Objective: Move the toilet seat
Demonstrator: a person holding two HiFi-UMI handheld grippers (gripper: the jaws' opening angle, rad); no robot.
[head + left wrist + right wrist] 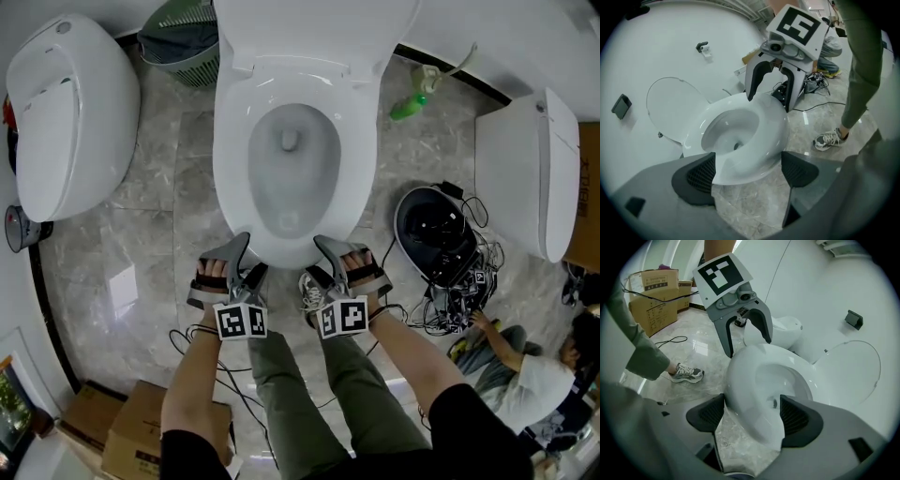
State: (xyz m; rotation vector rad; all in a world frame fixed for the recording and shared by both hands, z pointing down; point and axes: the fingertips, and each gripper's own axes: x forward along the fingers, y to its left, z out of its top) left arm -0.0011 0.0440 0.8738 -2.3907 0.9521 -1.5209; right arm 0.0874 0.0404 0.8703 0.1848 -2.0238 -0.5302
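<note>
The toilet seat [234, 159] lies flat on the bowl in the middle of the scene, its lid [309, 28] raised at the far side. The left gripper [246, 255] and the right gripper [328, 258] sit side by side at the seat's near rim, both with jaws spread wide and the rim between the pads, not clamped. A grey marble floor [150, 234] surrounds it. Two more white toilets stand at far left [70, 112] and right [530, 169], a green bottle [410, 108] far right, cardboard boxes [131, 436] near left
</note>
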